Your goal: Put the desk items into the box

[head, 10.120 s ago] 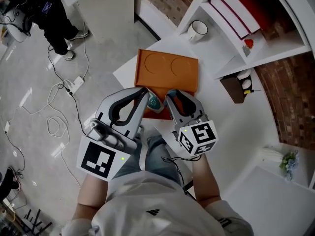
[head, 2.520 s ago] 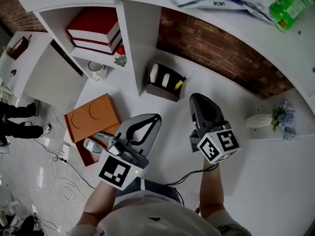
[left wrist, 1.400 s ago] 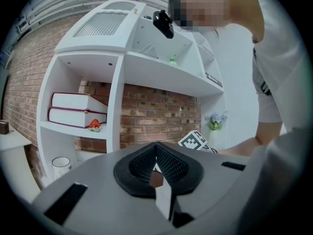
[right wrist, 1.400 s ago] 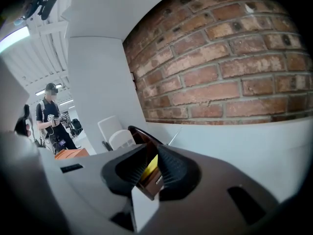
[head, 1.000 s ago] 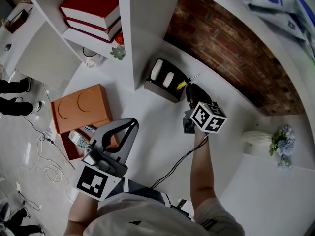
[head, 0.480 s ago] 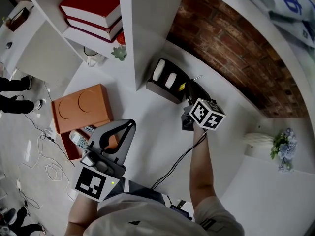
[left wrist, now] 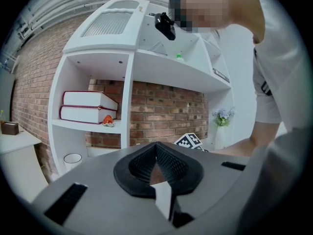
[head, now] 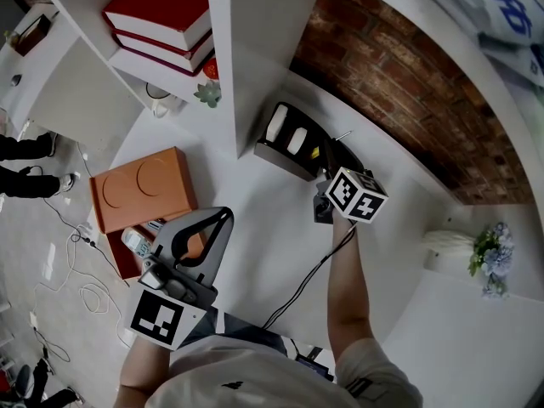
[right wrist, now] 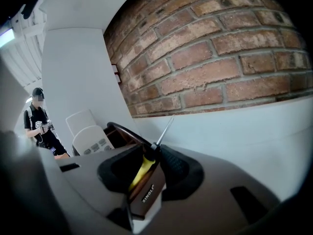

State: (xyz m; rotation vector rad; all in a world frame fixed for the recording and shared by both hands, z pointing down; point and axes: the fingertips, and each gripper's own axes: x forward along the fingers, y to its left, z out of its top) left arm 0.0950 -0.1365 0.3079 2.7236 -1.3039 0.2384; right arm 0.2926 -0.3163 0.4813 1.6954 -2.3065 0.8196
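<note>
A dark brown holder (head: 274, 151) stands on the white desk by the shelf upright. It holds white remotes (head: 287, 132) and a yellow-handled screwdriver (head: 315, 150). My right gripper (head: 327, 154) reaches to the holder's right end. Its jaws are opening, with the screwdriver (right wrist: 141, 169) and a corner of the holder (right wrist: 146, 192) between them; a gap shows beside the handle. The orange box (head: 140, 185) lies at the desk's left edge, with a grey-green item (head: 134, 242) in the open part below it. My left gripper (head: 224, 214) hovers shut and empty to the right of the box.
Red books (head: 157, 19) lie on the shelf, with a white mug (head: 158, 102) and a small red figurine (head: 211, 68) below. A white vase with flowers (head: 484, 249) stands at the right. A person's legs (head: 21, 177) and cables (head: 64, 253) are on the floor at left.
My right gripper has edged closer to the holder and its jaws have spread around the screwdriver. The left gripper has hardly moved.
</note>
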